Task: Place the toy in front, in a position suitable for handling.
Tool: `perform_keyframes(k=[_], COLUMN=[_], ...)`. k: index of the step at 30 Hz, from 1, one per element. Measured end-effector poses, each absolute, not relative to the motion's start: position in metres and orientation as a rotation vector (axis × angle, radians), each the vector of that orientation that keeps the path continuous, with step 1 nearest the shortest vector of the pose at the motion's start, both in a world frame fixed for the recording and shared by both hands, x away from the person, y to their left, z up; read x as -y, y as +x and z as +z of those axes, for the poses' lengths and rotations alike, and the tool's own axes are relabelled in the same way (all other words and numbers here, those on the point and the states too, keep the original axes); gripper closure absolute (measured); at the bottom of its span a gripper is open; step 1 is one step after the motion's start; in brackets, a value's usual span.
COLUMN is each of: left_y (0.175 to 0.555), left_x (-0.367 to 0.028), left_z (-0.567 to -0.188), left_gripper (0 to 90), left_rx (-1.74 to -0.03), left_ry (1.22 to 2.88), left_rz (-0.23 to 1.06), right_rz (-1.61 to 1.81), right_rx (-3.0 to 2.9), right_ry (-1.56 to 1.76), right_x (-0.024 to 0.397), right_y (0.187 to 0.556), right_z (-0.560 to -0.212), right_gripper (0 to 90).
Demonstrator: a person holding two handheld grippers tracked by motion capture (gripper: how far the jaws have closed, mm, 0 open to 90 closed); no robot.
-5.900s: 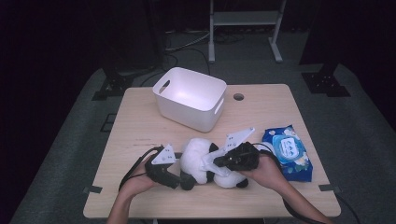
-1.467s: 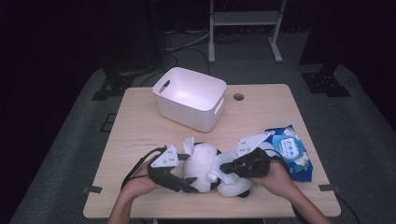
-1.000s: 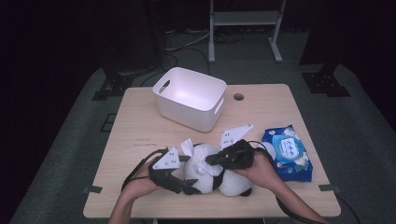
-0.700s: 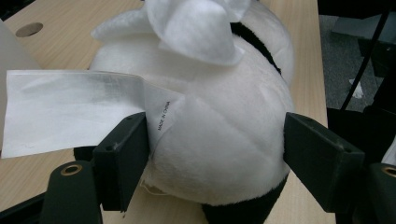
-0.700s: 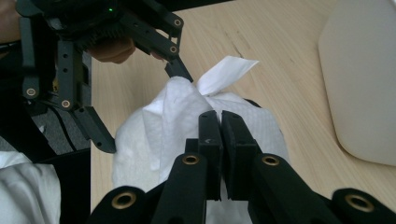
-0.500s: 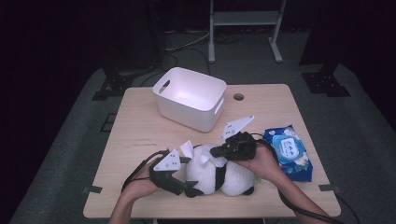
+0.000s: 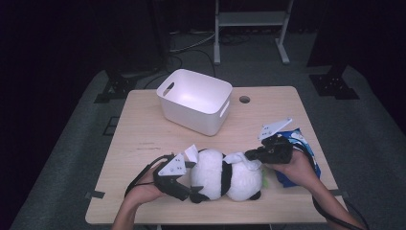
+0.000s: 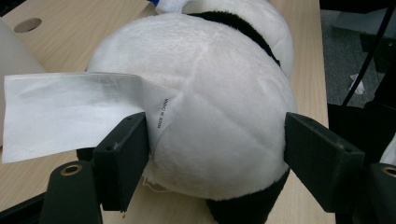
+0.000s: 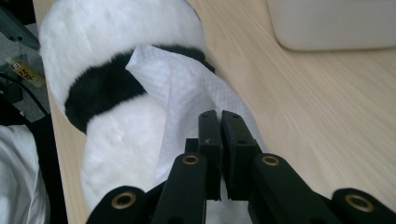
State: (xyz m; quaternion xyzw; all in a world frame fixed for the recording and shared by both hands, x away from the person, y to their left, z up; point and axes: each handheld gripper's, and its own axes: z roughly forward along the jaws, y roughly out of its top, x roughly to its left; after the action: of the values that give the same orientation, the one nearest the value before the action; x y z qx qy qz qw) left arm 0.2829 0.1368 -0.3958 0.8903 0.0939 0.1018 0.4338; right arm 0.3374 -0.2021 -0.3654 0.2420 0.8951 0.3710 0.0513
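Observation:
A black-and-white plush panda (image 7: 225, 175) lies on its side near the table's front edge. My left gripper (image 7: 191, 179) holds its white rear end, one jaw pressed against each side of the body (image 8: 219, 116). A white sewn-in label (image 8: 70, 112) sticks out past one jaw. My right gripper (image 7: 249, 155) sits at the panda's right end, shut on a white wipe (image 7: 242, 160). In the right gripper view the jaws (image 9: 219, 135) meet on the wipe (image 9: 182, 93), which drapes over the panda's black band and white fur (image 9: 116, 140).
A white plastic bin (image 7: 196, 98) stands at the back middle of the wooden table (image 7: 143, 134), and its wall (image 9: 327, 23) appears in the right gripper view. A blue pack of wipes (image 7: 297, 143) lies under my right hand. A cable hole (image 7: 244, 99) is behind it.
My right gripper has slid to the right along the panda with the wipe, from the middle toward its right end. The left gripper has stayed in place on the panda.

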Motion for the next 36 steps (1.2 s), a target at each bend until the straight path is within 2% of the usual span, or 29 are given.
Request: perform_keyframes(k=[12,21,27,36], left_y=[0.283,0.283,0.283,0.280], left_x=[-0.141,-0.140,-0.141,-0.141], left_z=[-0.389,-0.383,-0.387,-0.387], left_gripper=[22.7,17.1,22.6,23.2], left_rx=[-0.250,-0.284,-0.276,-0.240], left_ry=[2.217,2.210,2.227,2.220], left_rz=[0.248,0.274,0.270,0.268], right_rz=[1.194,1.286,1.293,1.304], right_rx=[-2.766,-2.780,-2.782,-2.788], right_ry=[0.735,0.675,0.656,0.588], right_x=[0.204,0.198,0.190,0.157], right_y=[0.333,0.320,0.319,0.323], right_z=[-0.379,-0.384,-0.381,-0.370], right_gripper=[86.1,86.0,85.8,85.8])
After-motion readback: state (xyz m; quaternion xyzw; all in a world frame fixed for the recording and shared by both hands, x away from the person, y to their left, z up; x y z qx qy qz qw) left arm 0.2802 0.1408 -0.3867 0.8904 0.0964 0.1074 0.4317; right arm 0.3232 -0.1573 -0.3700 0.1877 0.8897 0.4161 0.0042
